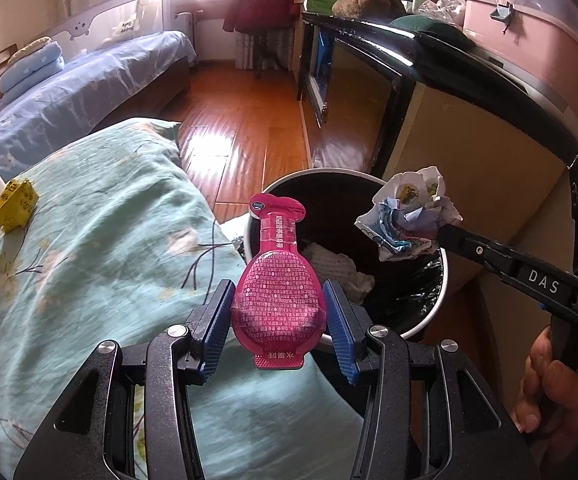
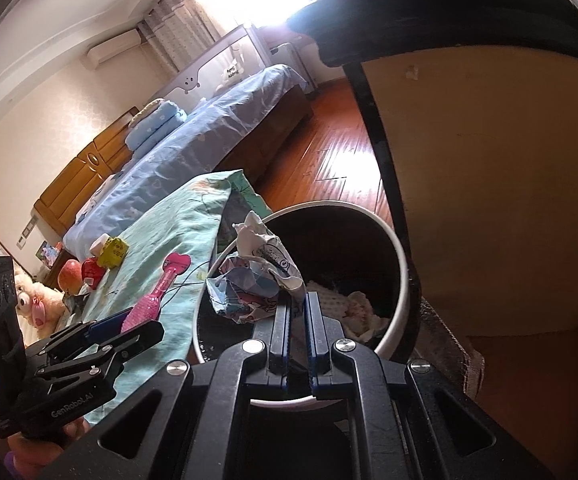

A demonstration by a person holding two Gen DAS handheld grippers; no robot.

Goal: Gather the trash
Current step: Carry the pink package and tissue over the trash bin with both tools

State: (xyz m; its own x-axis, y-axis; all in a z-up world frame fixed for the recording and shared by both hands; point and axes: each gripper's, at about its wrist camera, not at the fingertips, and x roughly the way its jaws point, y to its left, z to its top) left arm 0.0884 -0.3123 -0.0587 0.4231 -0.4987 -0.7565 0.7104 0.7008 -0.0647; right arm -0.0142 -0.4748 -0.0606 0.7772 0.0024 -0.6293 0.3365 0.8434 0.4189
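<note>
- The right claw (image 2: 297,304), pinched tight on a crumpled paper wad (image 2: 255,280), holds it over the bin (image 2: 399,256), nearer the opening.
- The left claw (image 1: 279,312) clamps a pink pouch (image 1: 277,280), long axis pointing binward, short of the rim.

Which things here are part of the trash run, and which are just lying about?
In play: pink pouch in left gripper; crumpled paper in right gripper; trash bin.
Lying about: yellow packet, apple, plush toy.

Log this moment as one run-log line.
left gripper: shut on pink pouch | right gripper: shut on crumpled paper | both near bin | not dropped
</note>
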